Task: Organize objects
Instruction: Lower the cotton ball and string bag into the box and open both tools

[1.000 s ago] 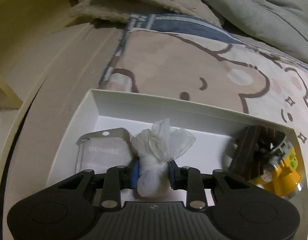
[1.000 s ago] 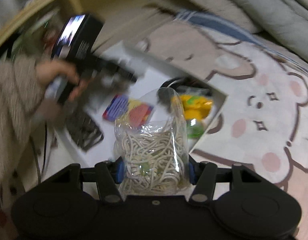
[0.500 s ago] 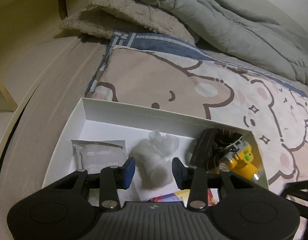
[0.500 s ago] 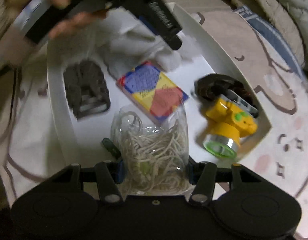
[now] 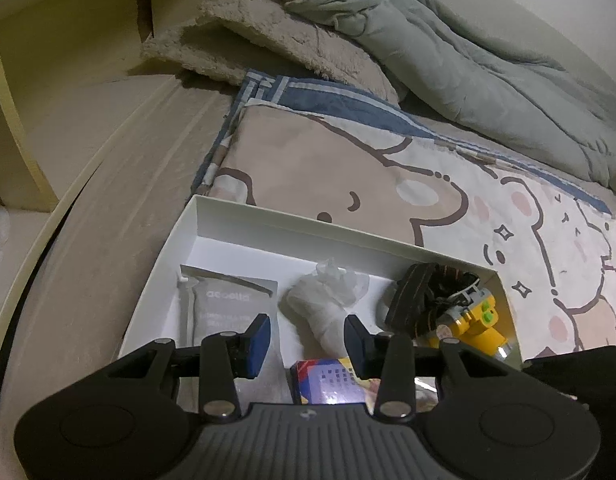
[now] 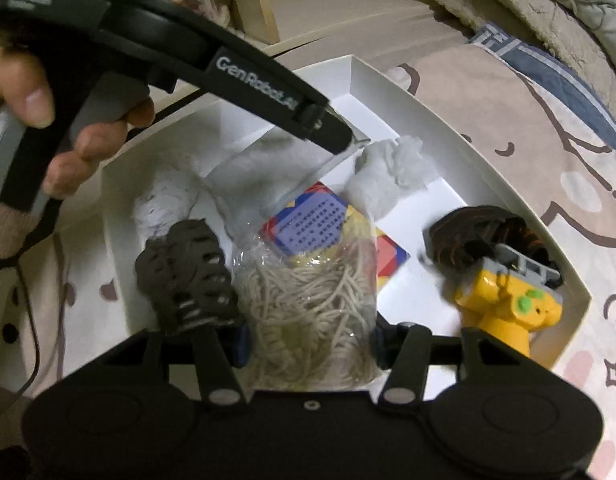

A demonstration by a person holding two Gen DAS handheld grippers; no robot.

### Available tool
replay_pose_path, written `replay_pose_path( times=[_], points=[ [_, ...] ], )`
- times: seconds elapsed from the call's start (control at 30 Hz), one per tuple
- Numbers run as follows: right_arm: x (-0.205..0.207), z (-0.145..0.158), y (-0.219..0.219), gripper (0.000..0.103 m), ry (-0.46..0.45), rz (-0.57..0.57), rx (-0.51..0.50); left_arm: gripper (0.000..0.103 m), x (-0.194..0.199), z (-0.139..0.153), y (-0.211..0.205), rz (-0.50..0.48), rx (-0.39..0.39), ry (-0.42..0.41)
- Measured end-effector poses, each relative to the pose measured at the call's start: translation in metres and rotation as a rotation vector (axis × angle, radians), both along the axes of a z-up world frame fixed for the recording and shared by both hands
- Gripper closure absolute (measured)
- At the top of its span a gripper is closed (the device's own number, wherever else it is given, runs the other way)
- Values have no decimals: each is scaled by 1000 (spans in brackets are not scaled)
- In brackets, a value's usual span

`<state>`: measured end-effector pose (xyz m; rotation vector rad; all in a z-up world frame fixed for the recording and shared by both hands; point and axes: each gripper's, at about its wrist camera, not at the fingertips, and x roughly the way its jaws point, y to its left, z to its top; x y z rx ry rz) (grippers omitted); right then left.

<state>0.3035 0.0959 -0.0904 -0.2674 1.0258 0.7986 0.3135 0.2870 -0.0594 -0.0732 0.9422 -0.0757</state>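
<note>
The right tool [image 6: 309, 346] is clamped on a clear bag of cord [image 6: 308, 304] above the white box [image 6: 447, 112] on the bed. The left tool [image 5: 307, 342] hangs released, its jaws just opened, over the white wrapped bundle [image 5: 327, 308] lying in the box beside a grey pouch [image 5: 224, 304].

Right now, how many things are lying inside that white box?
6, maybe more hidden: grey pouch at the left, white wrapped bundle in the middle, colourful card box, yellow headlamp at the right, dark hair claw, fuzzy white item. The string bag is held above.

Bed [image 5: 108, 208] with bear-print blanket [image 5: 347, 160], white box [image 5: 308, 228] on it, rumpled grey duvet [image 5: 467, 80] behind.
</note>
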Motion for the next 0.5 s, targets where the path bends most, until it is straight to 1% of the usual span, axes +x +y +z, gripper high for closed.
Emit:
replay_pose_path(
  times=[0.13,0.2,0.23,0.27,0.33,0.5],
  points=[
    [-10,2,-14,48,-8,30,-45,61,-10,5,-4,-13,-17,-1],
    [-13,1,-21,45,-7,29,-58,61,-15,6,-8,-27,-12,2],
    [-15,1,-25,42,-9,23,-63,60,-17,6,-10,-32,-12,2],
    [-16,1,-28,31,-9,14,-65,57,-19,7,-12,-34,-13,4],
    [-18,3,-35,23,-7,0,-55,44,-23,7,-16,-35,-13,11],
    [-21,13,-51,23,3,-42,-21,38,-33,10,-25,-39,9,8]
  ],
)
